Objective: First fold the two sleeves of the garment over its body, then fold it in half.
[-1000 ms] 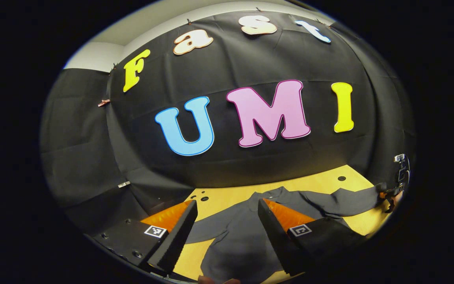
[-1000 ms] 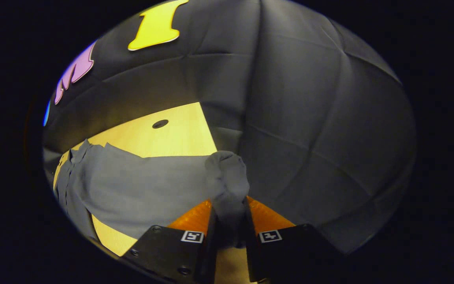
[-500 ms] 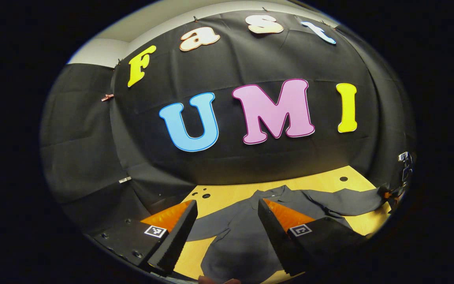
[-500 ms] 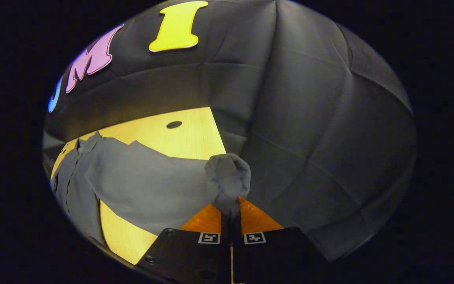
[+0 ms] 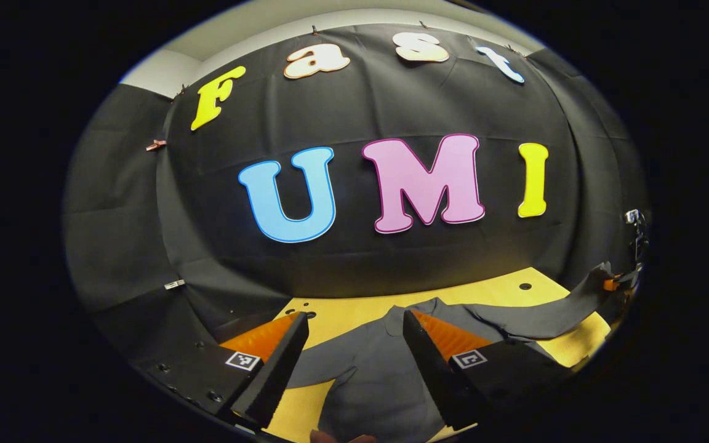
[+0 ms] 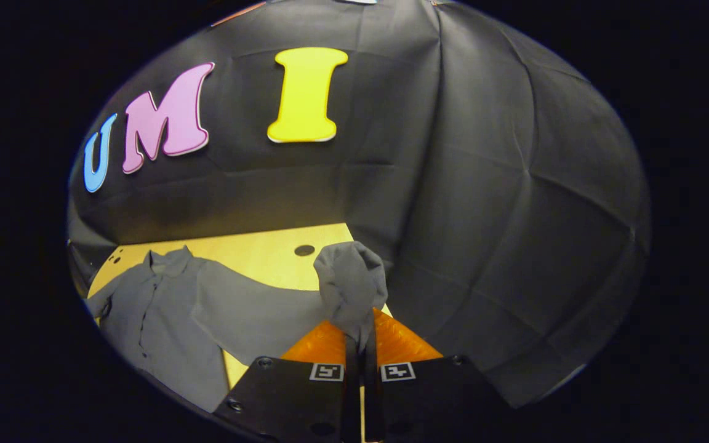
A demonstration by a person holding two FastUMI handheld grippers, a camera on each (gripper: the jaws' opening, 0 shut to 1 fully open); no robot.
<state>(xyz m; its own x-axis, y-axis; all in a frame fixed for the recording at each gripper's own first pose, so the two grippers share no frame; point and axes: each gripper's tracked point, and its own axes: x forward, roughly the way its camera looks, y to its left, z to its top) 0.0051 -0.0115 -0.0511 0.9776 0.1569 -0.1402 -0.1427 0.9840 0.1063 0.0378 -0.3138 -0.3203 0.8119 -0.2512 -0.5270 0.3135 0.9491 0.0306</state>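
My left gripper (image 5: 354, 344) hangs above the tabletop (image 5: 354, 307), fingers (image 5: 274, 363) spread wide, nothing between them. Below it the grey garment (image 5: 379, 375) lies flat on the wood, collar toward the booth wall, one sleeve (image 5: 317, 369) out flat on the left side. The other sleeve (image 5: 545, 311) stretches off to the right and rises off the tabletop at its cuff, up to my right gripper (image 5: 622, 280) at the far right edge. In the right gripper view, my right gripper (image 6: 360, 351) has its fingers (image 6: 324, 341) pinched together on that cuff (image 6: 351, 286), cloth bunched up above the tips.
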